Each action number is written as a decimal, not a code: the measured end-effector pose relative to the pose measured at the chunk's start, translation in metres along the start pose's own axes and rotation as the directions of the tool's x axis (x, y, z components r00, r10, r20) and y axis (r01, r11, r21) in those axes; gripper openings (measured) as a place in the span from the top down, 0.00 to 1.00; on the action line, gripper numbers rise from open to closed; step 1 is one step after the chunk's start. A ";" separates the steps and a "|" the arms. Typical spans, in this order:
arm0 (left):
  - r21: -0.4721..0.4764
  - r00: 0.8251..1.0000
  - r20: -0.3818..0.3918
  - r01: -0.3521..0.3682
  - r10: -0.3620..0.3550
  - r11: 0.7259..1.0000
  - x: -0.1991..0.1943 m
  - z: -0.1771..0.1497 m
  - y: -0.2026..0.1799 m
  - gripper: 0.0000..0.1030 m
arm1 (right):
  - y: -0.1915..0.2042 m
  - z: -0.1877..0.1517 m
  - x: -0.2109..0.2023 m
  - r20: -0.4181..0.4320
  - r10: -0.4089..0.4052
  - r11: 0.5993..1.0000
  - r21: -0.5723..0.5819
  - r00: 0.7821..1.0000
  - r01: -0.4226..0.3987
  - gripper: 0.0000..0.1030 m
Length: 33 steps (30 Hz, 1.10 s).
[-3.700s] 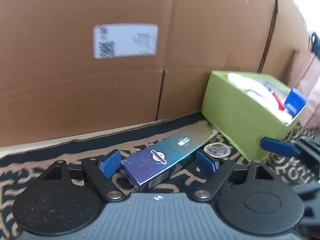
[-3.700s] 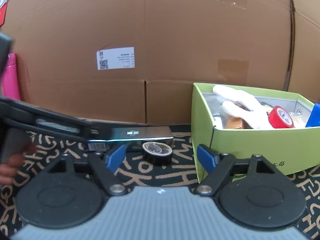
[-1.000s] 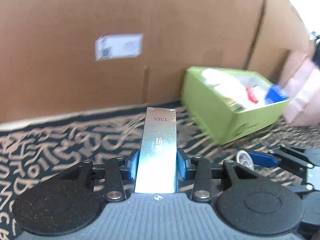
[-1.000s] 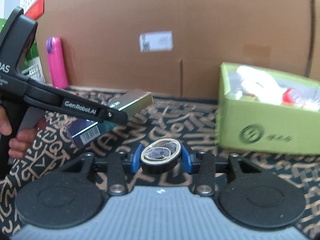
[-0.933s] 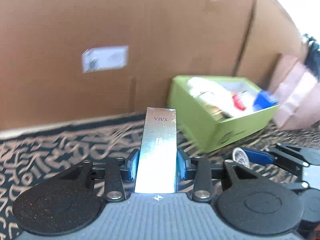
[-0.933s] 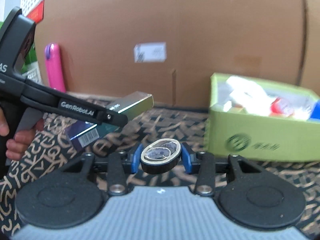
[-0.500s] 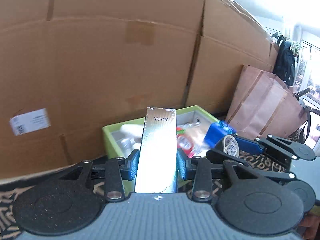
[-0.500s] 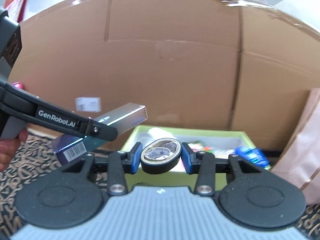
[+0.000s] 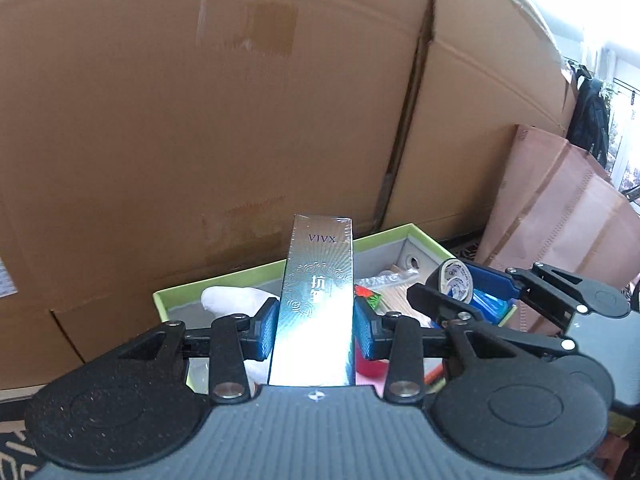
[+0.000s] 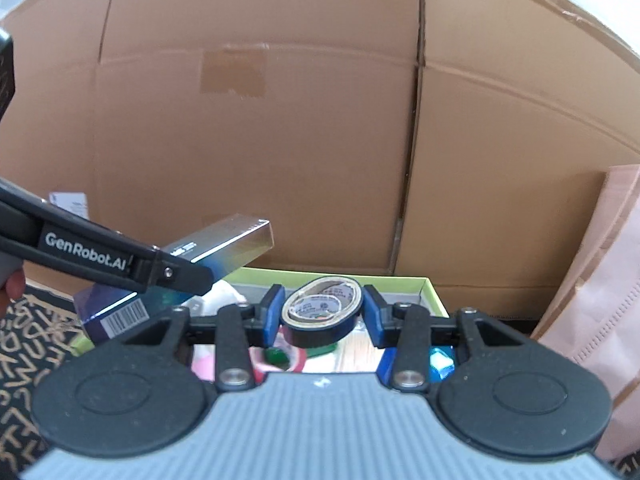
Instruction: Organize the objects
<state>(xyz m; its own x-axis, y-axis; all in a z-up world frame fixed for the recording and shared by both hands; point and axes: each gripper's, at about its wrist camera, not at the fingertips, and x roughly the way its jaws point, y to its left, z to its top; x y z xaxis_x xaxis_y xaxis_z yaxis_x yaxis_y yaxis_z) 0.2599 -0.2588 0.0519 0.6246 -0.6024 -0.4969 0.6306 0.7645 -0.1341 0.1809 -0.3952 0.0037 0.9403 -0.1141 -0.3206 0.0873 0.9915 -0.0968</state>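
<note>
Lime-green box point(image 9: 384, 236), iridescent silver-blue carton point(image 9: 316, 304), black tape roll point(image 10: 320, 316)

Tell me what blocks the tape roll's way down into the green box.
No lid or barrier shows: the green box is open-topped below the tape roll clamped in the right gripper. Only its loose contents lie under the roll, and the left gripper's shiny carton hangs alongside.

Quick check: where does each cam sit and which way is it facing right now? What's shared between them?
Left wrist: sits on the left gripper, looks along its fingers past the held silver box into the green box against the cardboard wall; the right gripper shows at right.
Right wrist: sits on the right gripper, looks over the held tape roll into the green box; the left gripper and a bit of hand enter from the left.
Shared: green box, cardboard wall, pink bag, silver box, tape roll.
</note>
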 end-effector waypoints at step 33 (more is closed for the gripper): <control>-0.111 0.952 0.081 -0.287 0.296 0.952 -0.134 -0.105 -0.034 0.00 | 0.029 -0.026 -0.131 -0.075 -0.033 0.999 -0.019 0.997 0.032 0.00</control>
<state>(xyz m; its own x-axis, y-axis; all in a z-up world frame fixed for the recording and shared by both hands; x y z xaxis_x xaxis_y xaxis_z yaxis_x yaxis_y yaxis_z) 0.1062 -0.1798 0.0326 0.8183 -0.3655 -0.4435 0.3697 0.9256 -0.0807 0.0518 -0.3536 0.0185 0.9096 -0.1513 -0.3869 0.1107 0.9859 -0.1253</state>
